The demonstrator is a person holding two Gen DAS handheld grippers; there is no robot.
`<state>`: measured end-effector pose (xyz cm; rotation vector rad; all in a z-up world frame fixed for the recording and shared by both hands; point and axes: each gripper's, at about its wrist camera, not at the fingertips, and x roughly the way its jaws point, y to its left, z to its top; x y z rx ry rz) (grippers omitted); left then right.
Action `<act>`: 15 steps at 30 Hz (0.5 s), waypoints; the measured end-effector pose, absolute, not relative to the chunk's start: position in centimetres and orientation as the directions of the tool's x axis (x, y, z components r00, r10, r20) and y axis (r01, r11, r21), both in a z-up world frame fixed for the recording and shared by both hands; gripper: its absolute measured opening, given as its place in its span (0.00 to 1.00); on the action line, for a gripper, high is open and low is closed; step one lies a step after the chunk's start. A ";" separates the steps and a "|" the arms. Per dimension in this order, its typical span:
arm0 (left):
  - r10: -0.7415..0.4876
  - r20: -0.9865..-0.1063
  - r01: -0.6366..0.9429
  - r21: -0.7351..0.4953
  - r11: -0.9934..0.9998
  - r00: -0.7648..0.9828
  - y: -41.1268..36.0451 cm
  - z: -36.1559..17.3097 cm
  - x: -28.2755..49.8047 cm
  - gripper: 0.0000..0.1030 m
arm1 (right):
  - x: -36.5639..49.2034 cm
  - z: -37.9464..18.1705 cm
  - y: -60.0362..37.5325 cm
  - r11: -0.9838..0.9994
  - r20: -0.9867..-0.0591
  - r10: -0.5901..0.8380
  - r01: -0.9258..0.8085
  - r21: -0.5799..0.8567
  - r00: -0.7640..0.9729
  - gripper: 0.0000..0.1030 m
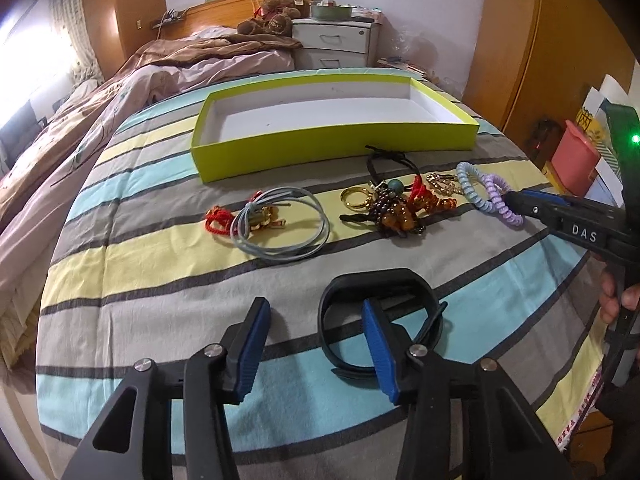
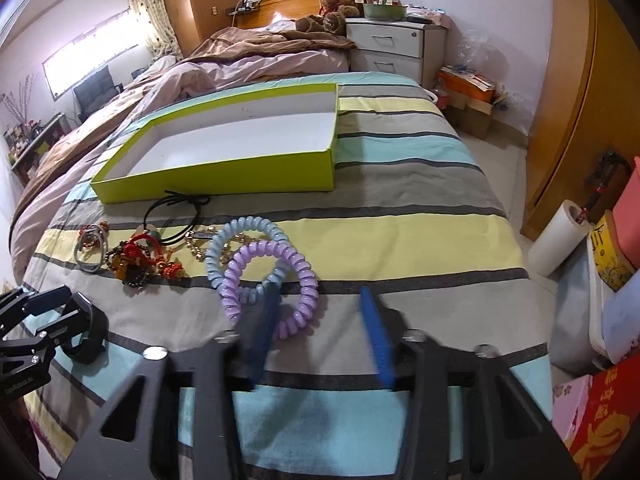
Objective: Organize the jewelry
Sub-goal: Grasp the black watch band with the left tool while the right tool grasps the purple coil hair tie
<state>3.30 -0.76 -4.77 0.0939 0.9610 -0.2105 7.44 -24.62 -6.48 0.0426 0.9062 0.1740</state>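
Observation:
An empty lime-green box [image 1: 332,152] [image 2: 224,176] lies on the striped bedspread. In front of it lie a grey cord loop [image 1: 280,224], a tangle of beads and a gold ring [image 1: 384,208] [image 2: 140,260], a black cord [image 1: 388,160], and blue [image 2: 240,248] and purple [image 2: 276,284] coil bands. My left gripper [image 1: 316,316] is open, its right finger inside a black wristband [image 1: 376,292] [image 2: 86,340]. My right gripper [image 2: 320,304] is open, its left finger over the purple coil band [image 1: 506,204].
The bedspread [image 1: 160,280] ends at a floor edge on the right [image 2: 516,240]. A white paper roll [image 2: 560,240], coloured boxes [image 2: 600,420] and a pink bin [image 1: 576,160] stand beside the bed. Rumpled bedding and a white nightstand [image 1: 332,44] lie beyond the box.

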 end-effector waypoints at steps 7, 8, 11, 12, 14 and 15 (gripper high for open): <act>-0.164 -0.814 0.227 -0.040 0.973 0.557 -0.9 -4.7 3.4 0.10 | 7.4 -6.5 -24.7 0.983 -0.777 0.184 -0.133 0.130 0.602 0.10; -0.166 -0.814 0.226 -0.044 0.973 0.557 -0.9 -4.7 3.4 0.09 | 7.3 -6.5 -24.7 0.983 -0.775 0.184 -0.132 0.130 0.605 0.10; -0.183 -0.809 0.218 -0.070 0.973 0.559 -0.6 -4.6 3.5 0.06 | 7.0 -6.3 -24.8 0.981 -0.770 0.193 -0.130 0.143 0.609 0.09; -0.187 -0.808 0.217 -0.076 0.973 0.559 -0.4 -4.6 3.5 0.06 | 7.0 -6.2 -24.9 0.982 -0.768 0.191 -0.128 0.143 0.612 0.09; -0.188 -0.805 0.211 -0.080 0.974 0.563 -0.3 -4.4 3.5 0.06 | 6.8 -6.0 -25.0 0.981 -0.762 0.193 -0.121 0.151 0.618 0.09; -0.189 -0.799 0.211 -0.079 0.974 0.571 -0.3 -4.2 3.4 0.06 | 6.7 -5.8 -25.0 0.980 -0.758 0.197 -0.120 0.156 0.621 0.09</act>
